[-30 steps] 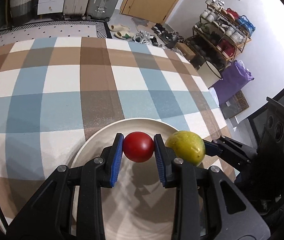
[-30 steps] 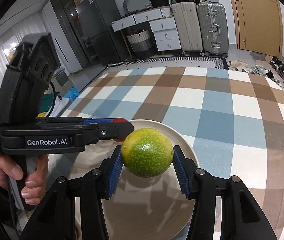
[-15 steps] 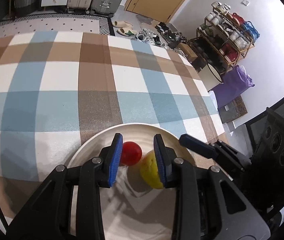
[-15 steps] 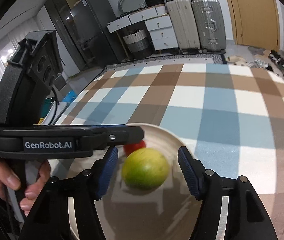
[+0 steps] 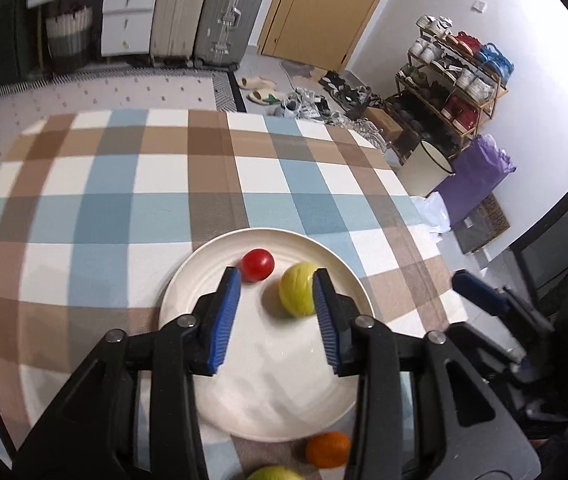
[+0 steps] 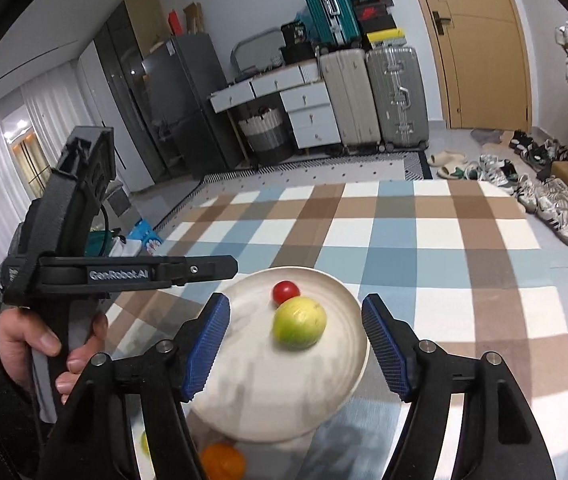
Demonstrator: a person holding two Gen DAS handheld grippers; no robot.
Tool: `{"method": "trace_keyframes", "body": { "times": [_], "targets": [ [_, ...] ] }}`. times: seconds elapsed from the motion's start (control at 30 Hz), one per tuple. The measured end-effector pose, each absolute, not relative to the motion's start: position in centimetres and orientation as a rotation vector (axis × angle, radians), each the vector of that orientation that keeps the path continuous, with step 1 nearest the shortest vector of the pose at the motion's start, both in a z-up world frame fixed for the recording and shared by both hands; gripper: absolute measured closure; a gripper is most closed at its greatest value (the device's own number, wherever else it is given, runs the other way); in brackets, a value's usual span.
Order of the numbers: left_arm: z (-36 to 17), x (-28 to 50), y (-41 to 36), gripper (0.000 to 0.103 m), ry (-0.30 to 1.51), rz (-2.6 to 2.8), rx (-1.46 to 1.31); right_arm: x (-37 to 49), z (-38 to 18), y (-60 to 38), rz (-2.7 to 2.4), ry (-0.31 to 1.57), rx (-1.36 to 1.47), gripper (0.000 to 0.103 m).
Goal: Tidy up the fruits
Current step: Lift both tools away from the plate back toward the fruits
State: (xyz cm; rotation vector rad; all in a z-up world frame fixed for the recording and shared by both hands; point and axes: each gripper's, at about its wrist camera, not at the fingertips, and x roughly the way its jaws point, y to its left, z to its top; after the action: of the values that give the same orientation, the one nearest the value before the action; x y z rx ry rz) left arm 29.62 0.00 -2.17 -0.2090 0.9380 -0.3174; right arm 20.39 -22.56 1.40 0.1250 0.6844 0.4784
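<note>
A white plate (image 5: 268,392) lies on the checked tablecloth and holds a small red fruit (image 5: 258,265) and a yellow-green citrus (image 5: 298,294). My left gripper (image 5: 276,320) is open and empty, raised above the plate. In the right wrist view the plate (image 6: 268,404) shows the red fruit (image 6: 286,291) and the citrus (image 6: 299,322) side by side. My right gripper (image 6: 296,350) is open and empty, above and behind the plate. An orange (image 5: 328,449) and another green fruit (image 5: 274,473) lie on the cloth in front of the plate.
The left gripper's body (image 6: 84,272) and the hand holding it stand left of the plate. Suitcases (image 6: 376,96), drawers and a door stand beyond the table. A shoe rack (image 5: 456,76) and a bin stand to the right. The orange (image 6: 222,460) sits near the table's front.
Both grippers opened and let go: the red fruit and the citrus now rest on the plate. Both grippers rose and pulled back, bringing the orange and a green fruit into view.
</note>
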Motion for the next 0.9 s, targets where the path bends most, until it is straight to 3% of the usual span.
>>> {"method": "trace_keyframes", "body": {
  "times": [0.07,0.23,0.33,0.5,0.7,0.9],
  "targets": [
    [-1.6,28.1,-0.1,0.060,0.926,-0.309,-0.203,19.2,1.9,-22.5,0.474,0.676,0.116,0.032],
    [-0.9,24.8,-0.4,0.060,0.919,-0.300,-0.205,15.4,3.2,-22.0,0.482,0.617,0.102,0.032],
    [-0.1,22.8,-0.6,0.058,0.891,-0.283,-0.183,13.8,3.8,-21.8,0.485,0.581,0.114,0.023],
    [1.3,19.6,-0.8,0.029,0.843,-0.230,-0.127,11.7,4.5,-21.7,0.482,0.543,0.129,0.018],
    [2.2,16.3,-0.4,0.022,0.805,-0.197,-0.116,9.9,5.2,-23.1,0.473,0.485,0.221,0.006],
    [2.2,14.0,0.2,0.014,0.796,-0.174,-0.122,8.3,5.6,-23.6,0.469,0.450,0.230,0.002]
  ]
}}
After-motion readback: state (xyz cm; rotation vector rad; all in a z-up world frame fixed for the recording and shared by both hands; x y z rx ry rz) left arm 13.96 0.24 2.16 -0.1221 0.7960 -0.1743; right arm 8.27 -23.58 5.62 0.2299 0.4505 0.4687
